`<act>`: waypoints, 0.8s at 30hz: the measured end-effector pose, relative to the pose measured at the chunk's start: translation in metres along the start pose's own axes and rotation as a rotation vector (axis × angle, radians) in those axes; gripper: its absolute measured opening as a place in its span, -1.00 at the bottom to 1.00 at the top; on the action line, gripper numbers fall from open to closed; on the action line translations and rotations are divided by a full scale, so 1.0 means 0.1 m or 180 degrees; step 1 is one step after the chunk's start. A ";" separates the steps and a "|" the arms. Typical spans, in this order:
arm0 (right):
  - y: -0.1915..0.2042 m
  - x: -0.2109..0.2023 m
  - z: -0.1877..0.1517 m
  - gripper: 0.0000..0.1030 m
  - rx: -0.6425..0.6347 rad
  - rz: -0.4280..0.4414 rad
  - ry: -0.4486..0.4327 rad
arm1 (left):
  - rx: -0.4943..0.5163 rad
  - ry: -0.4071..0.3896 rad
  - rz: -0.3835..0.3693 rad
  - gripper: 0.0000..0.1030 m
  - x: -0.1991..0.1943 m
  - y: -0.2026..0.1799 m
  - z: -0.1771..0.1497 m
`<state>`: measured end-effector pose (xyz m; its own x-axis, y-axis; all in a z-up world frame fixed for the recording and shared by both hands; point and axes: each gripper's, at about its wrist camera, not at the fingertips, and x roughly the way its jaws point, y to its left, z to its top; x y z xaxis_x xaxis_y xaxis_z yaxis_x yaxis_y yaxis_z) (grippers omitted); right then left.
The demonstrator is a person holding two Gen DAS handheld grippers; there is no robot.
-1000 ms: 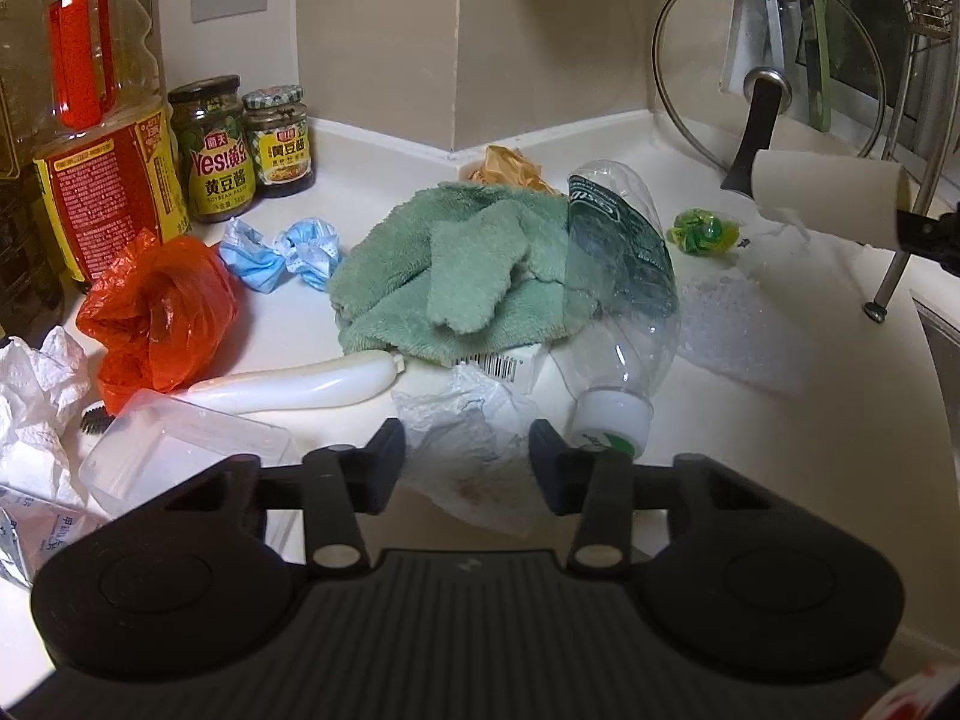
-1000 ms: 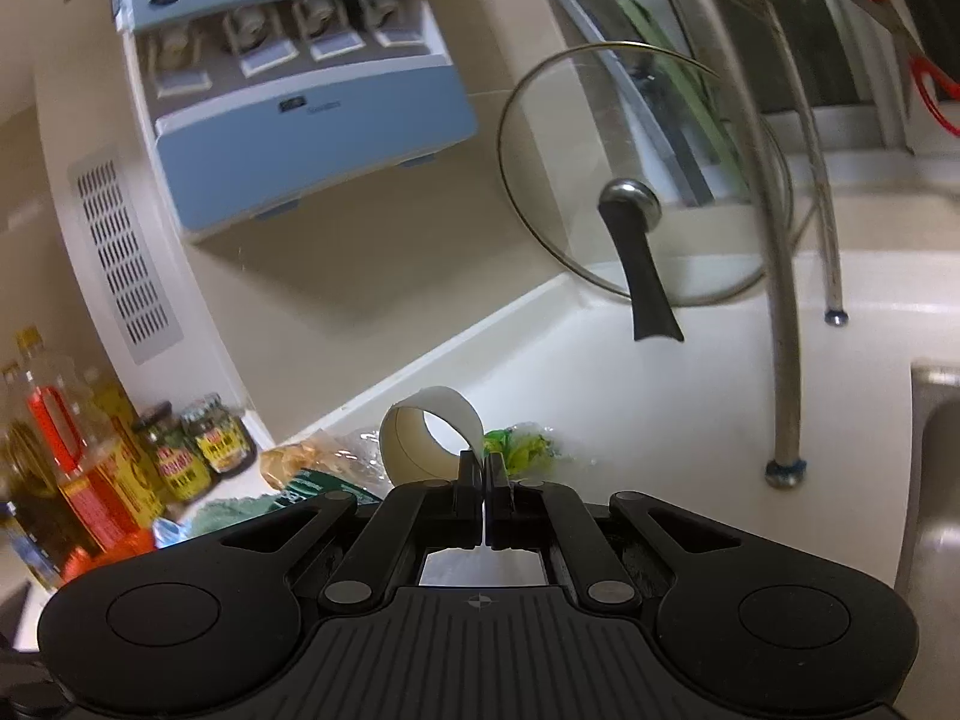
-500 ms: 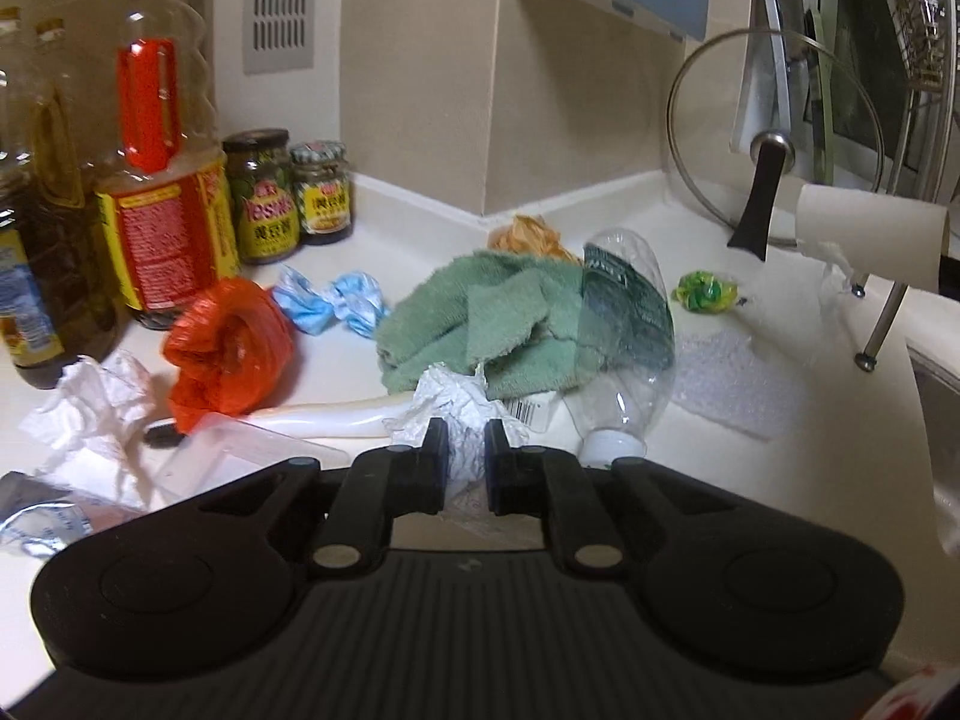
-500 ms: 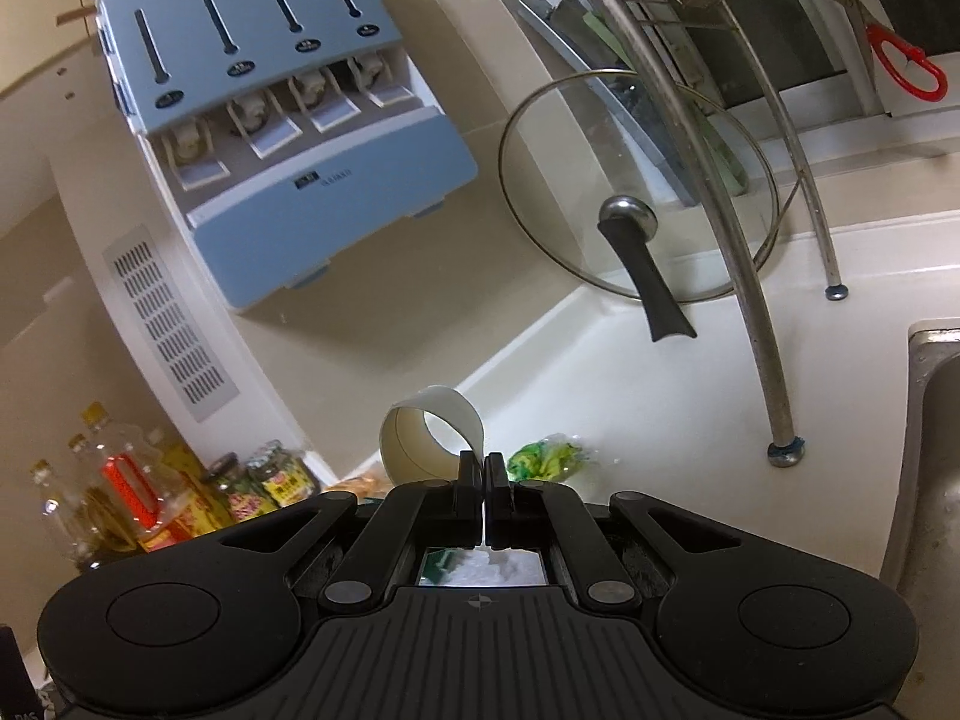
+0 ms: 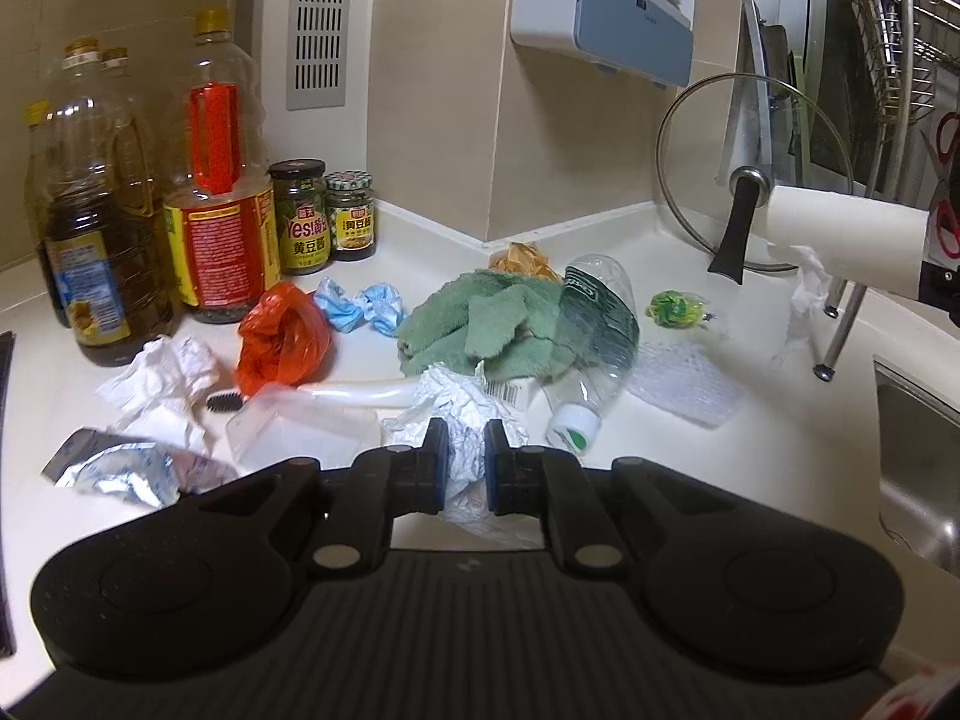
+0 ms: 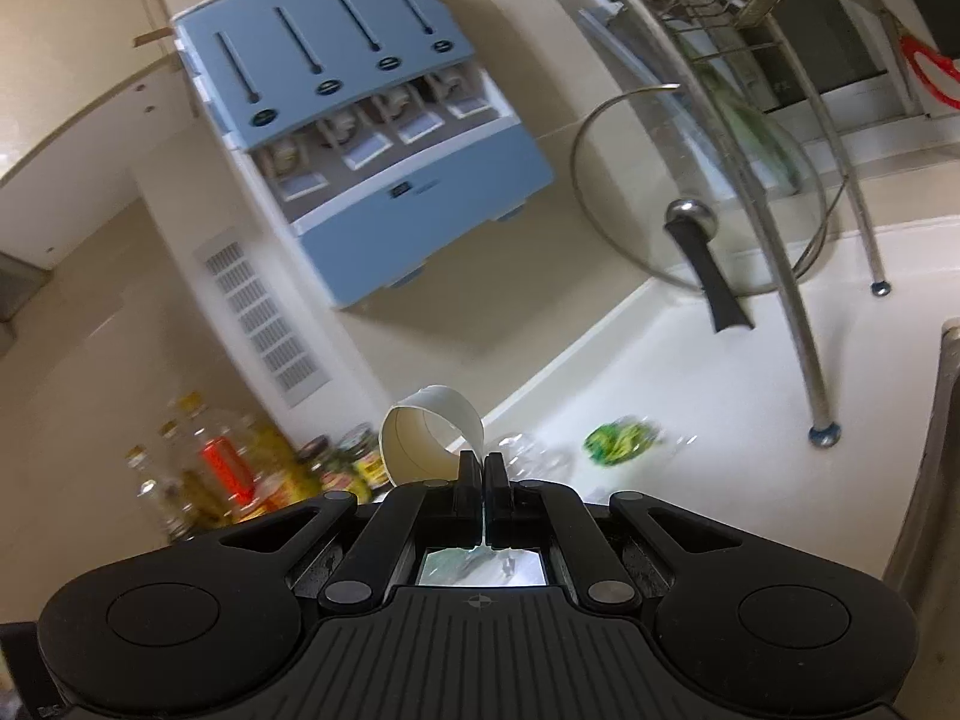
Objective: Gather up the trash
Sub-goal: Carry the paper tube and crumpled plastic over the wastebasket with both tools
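Crumpled white plastic wrap (image 5: pixel 465 420) clamped in left gripper (image 5: pixel 467 459) jaws; right gripper (image 6: pixel 482 468) jaws clenched on cardboard tube (image 6: pixel 429 435) wall.

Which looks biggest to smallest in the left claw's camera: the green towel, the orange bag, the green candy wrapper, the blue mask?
1. Green towel, clearly the largest.
2. Orange bag.
3. Blue mask, though it lies a little farther back, so this is unsure.
4. Green candy wrapper, the smallest.

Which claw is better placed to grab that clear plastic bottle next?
Probably neither yet. The left claw, nearest the bottle, grips crumpled paper; the right claw pinches a paper cup.
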<state>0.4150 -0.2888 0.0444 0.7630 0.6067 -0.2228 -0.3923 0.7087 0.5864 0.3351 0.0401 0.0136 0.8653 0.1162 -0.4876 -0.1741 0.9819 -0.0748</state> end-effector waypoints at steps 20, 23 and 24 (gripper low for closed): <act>0.43 -0.09 -0.91 -0.98 -0.0101 0.0636 0.1323 | -0.0263 0.0348 0.0114 -0.79 -0.56 -0.01 -0.71; 0.41 -0.02 -1.12 -0.98 -0.0175 0.0603 0.1563 | -0.0336 0.0471 0.0144 -0.79 -0.56 0.02 -0.88; 0.40 0.00 -1.19 -0.98 -0.0208 0.0591 0.1644 | -0.0355 0.0514 0.0148 -0.79 -0.55 0.03 -0.94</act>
<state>0.3385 -0.2174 -0.0251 0.3331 0.8098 -0.4830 -0.5399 0.5838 0.6064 0.2432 0.0228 -0.0418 0.7700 0.1267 -0.6253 -0.2707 0.9524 -0.1404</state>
